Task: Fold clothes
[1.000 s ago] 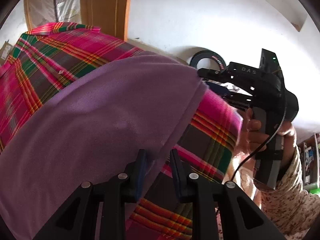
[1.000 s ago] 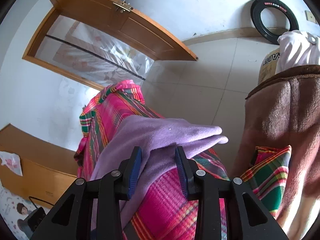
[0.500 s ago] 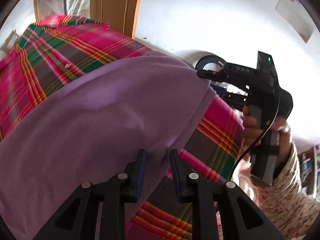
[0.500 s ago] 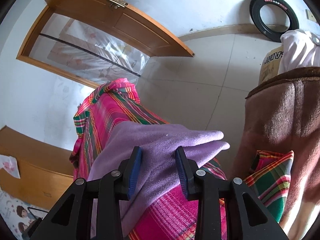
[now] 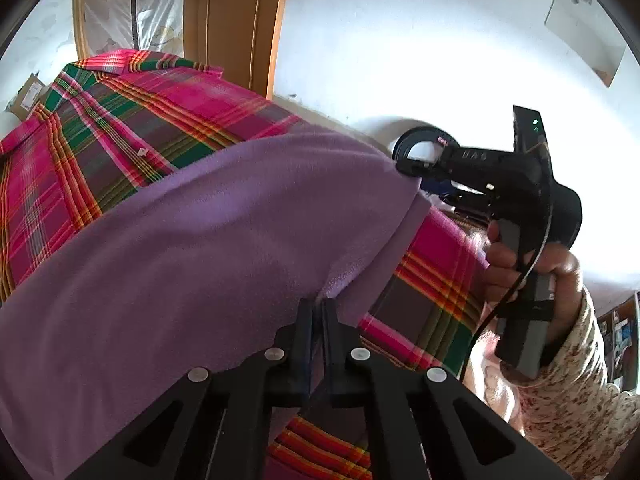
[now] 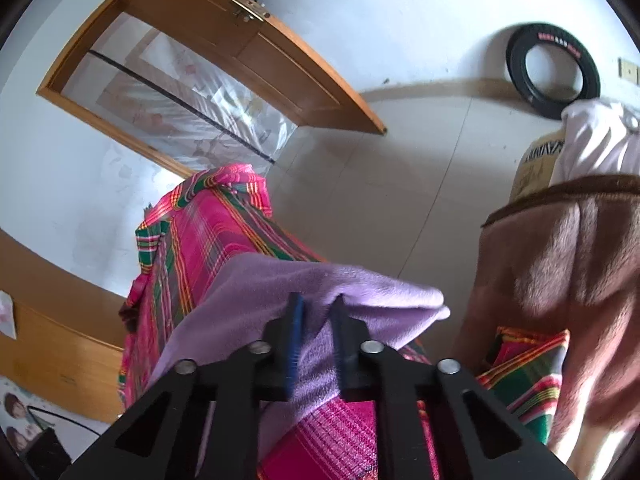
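Observation:
A purple fleece garment (image 5: 200, 260) lies over a pink, green and orange plaid cloth (image 5: 120, 120). My left gripper (image 5: 317, 308) is shut on the garment's near edge, its fingers almost touching. In the left wrist view, the right gripper (image 5: 416, 176) sits at the garment's far corner, held by a hand (image 5: 504, 264). In the right wrist view, the right gripper (image 6: 318, 308) is shut on a fold of the purple garment (image 6: 380, 292), with fleece bunched between its fingers. The plaid cloth (image 6: 208, 232) runs away behind it.
A brown fleece blanket (image 6: 560, 280) hangs at the right, with a white cloth (image 6: 592, 140) on a cardboard box (image 6: 536, 168) behind it. A black tyre (image 6: 552, 76) leans on the wall. A wooden door (image 6: 248, 32) stands open over a tiled floor (image 6: 380, 168). A floral sleeve (image 5: 568, 392) is at the right.
Both grippers stood open around the purple garment's edge and have now shut on it. The left view has shifted slightly and shows more of the plaid cloth.

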Demonstrator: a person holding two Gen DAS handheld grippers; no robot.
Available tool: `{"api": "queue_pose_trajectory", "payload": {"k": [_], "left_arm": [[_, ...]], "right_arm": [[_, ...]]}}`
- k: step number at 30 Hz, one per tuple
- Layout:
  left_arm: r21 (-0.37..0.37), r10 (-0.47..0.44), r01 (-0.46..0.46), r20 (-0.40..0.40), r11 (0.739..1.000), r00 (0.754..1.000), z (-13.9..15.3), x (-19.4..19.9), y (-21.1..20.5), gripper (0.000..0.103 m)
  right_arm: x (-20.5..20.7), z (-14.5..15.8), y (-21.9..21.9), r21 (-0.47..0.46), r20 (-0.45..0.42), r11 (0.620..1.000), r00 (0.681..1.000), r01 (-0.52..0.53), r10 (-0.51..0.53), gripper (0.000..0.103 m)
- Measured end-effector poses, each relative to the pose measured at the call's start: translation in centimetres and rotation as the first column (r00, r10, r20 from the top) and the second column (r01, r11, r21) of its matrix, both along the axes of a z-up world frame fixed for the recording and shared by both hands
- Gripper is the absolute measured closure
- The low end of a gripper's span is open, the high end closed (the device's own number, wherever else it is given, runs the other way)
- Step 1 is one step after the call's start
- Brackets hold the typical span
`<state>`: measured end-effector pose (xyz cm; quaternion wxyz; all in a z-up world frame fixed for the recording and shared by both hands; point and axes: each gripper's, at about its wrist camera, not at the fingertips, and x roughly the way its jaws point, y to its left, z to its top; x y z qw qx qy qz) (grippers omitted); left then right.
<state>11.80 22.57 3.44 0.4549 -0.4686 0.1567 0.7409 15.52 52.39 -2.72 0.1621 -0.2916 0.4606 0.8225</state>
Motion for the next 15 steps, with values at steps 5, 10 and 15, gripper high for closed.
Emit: {"api": "queue_pose_trajectory", "payload": {"k": [5,10,15], "left_arm": [[0.037,0.0,0.0,-0.01,0.999,1.0,1.1,0.3,-0.7,0.1],[0.069,-0.019,0.019,-0.001,0.997,1.0,2.3,0.9,-1.2,0.1],[0.044,-0.037,0.036,0.013,0.998,0.999,1.3,1.4,-0.5,0.1]], "right_arm": [[0.4,2.1,-0.9,0.128,-0.04,0.992,0.999,0.011,-0.006,0.098],[1.2,4.1,-1.4,0.187,-0.082,0.982,0.997,0.027,-0.012,0.099],[1.9,4.1,-1.6,0.206,-0.071,0.978,0.997,0.031,-0.017,0.099]]}}
